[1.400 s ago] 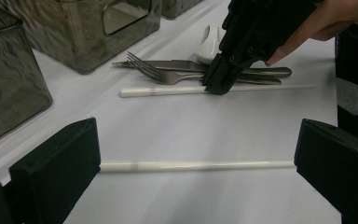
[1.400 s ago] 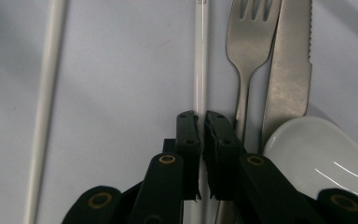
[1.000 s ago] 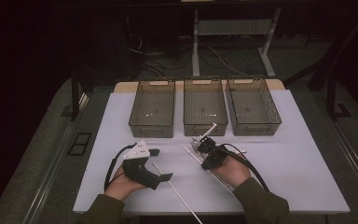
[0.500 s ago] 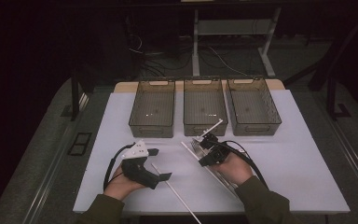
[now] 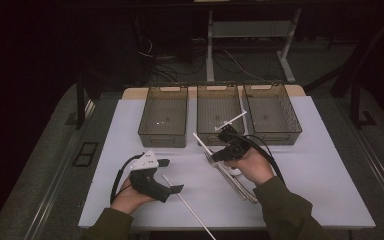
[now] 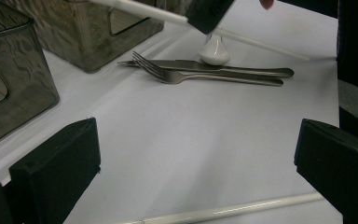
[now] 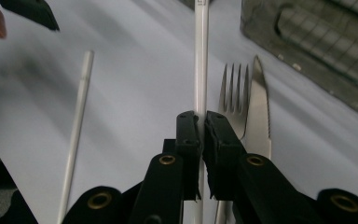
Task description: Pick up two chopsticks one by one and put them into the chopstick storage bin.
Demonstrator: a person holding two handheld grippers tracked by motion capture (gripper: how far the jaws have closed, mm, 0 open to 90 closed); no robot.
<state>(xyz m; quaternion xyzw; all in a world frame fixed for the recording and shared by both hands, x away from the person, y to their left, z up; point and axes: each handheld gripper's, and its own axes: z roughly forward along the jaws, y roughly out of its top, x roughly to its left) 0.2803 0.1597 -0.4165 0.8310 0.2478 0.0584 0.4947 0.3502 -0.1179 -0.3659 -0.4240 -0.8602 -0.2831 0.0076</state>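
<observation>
High view: right gripper lifted above the white table, jaws closed on a white chopstick that slants up toward the middle bin. The stick's far tip lies over that bin's front right corner; whether it touches the rim I cannot tell. The right hand covers the gripper's rear and part of the cutlery below it.

Right gripper view: the two black jaws pinch the chopstick between them, the stick running straight up and cut off at the top edge. Just right of it, flat on the table, lie a fork and a knife, side by side and touching; their handles are hidden behind the jaws. A second chopstick lies loose on the table to the left, well apart, its lower end lost behind the gripper body.

Left gripper view: left gripper low over the table, jaws standing wide apart with nothing between them. The loose chopstick crosses the bottom, partly cut off. Beyond fork and knife, a small white rounded piece, possibly a spoon end, is too hidden by the right gripper to identify. Left bin and right bin look empty, though the dark mesh makes it hard to be sure.
</observation>
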